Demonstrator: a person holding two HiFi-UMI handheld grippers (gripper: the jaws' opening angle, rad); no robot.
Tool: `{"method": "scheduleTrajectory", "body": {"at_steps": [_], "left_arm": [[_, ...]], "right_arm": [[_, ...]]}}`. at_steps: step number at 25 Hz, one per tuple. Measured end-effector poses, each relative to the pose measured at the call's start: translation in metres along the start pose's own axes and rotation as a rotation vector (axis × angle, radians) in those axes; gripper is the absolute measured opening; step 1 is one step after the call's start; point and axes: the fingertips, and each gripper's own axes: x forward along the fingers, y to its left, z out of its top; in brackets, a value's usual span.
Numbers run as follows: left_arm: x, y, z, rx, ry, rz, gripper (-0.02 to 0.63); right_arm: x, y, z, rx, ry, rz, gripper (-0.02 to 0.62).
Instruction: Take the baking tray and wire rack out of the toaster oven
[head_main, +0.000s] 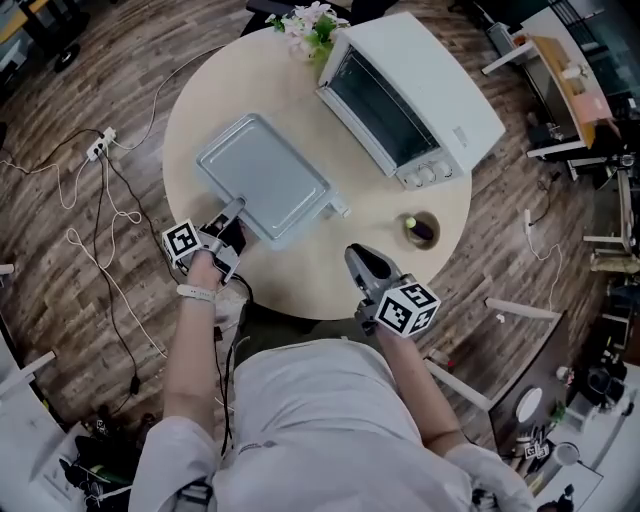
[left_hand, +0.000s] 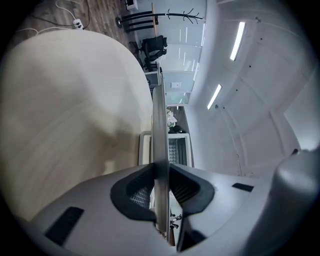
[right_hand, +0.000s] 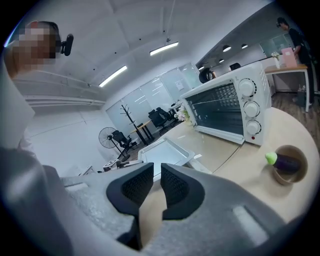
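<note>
The grey baking tray (head_main: 265, 175) lies flat on the round table (head_main: 300, 290), to the left of the white toaster oven (head_main: 405, 95). My left gripper (head_main: 237, 207) is shut on the tray's near rim. In the left gripper view the tray (left_hand: 159, 125) shows edge-on, pinched between the pads of that gripper (left_hand: 161, 175). My right gripper (head_main: 357, 255) hovers over the table's front edge, shut and empty, pointing toward the tray (right_hand: 162, 154) and the oven (right_hand: 225, 110); only a thin slit shows between the pads of this gripper (right_hand: 157, 175). I cannot make out the wire rack.
A small brown bowl (head_main: 420, 229) with a dark and green item sits in front of the oven, right of my right gripper. A flower bunch (head_main: 310, 25) stands at the table's far edge. Cables (head_main: 100, 200) trail over the wooden floor on the left.
</note>
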Motion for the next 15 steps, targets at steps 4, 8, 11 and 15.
{"method": "scheduleTrajectory", "body": {"at_steps": [4,8,11,15], "left_arm": [[-0.014,-0.003,0.002,-0.001,0.022,-0.024,0.078],[-0.029,0.000,0.002,0.017,0.063,0.000,0.078],[-0.039,0.006,0.002,0.043,0.099,0.031,0.080],[-0.050,0.022,0.007,0.072,0.138,0.082,0.080]], "right_arm": [[0.008,-0.003,-0.004,0.003,0.028,0.010,0.049],[0.011,-0.002,-0.004,-0.005,0.045,0.021,0.049],[0.013,-0.002,-0.004,-0.007,0.054,0.025,0.049],[0.018,-0.001,-0.006,-0.010,0.068,0.032,0.049]]}}
